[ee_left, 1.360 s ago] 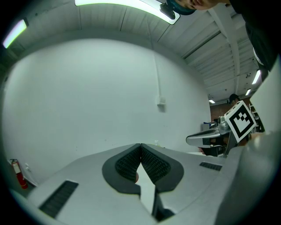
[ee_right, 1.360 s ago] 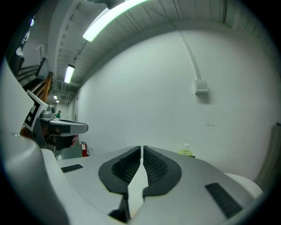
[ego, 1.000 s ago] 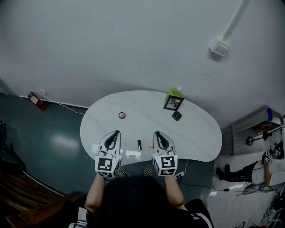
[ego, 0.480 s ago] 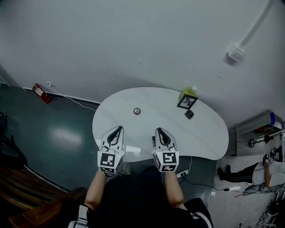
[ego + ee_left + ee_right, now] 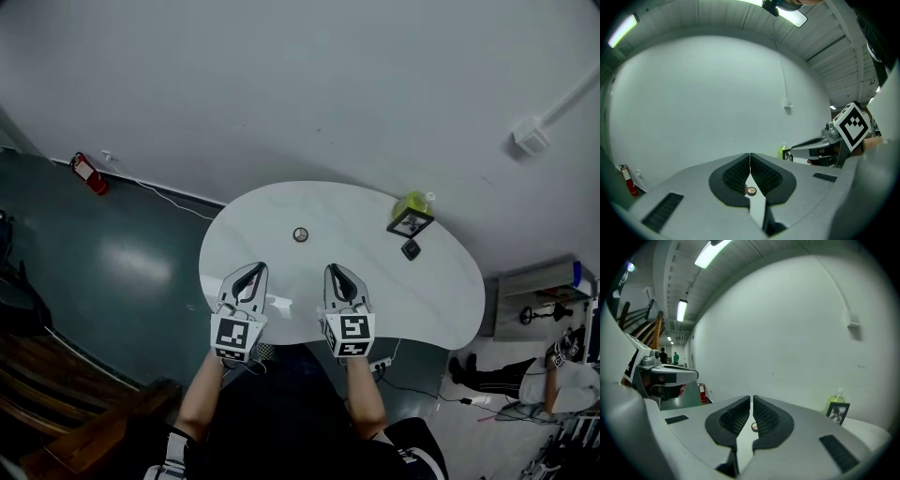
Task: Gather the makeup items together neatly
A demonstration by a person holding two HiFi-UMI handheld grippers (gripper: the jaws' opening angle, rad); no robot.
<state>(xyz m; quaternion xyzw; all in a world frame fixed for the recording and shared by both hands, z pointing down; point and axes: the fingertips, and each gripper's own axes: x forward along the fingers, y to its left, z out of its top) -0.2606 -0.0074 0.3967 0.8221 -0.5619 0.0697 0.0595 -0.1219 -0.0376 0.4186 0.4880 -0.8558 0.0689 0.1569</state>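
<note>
Left gripper (image 5: 250, 272): jaws together, empty | right gripper (image 5: 338, 273): jaws together, empty | round compact (image 5: 300, 234): on white table (image 5: 262, 230), beyond both tips, between them, slightly nearer right | small dark case (image 5: 411, 249): far right

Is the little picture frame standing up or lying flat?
Standing up. In the right gripper view the picture frame stands upright before the green bottle.

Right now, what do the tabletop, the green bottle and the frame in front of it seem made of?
Tabletop: glossy white, with light glare near the front edge; stone or laminate, cannot tell. Green bottle: translucent, pale cap; probably plastic. Frame: dark matte border; wood or plastic, cannot tell.
</note>
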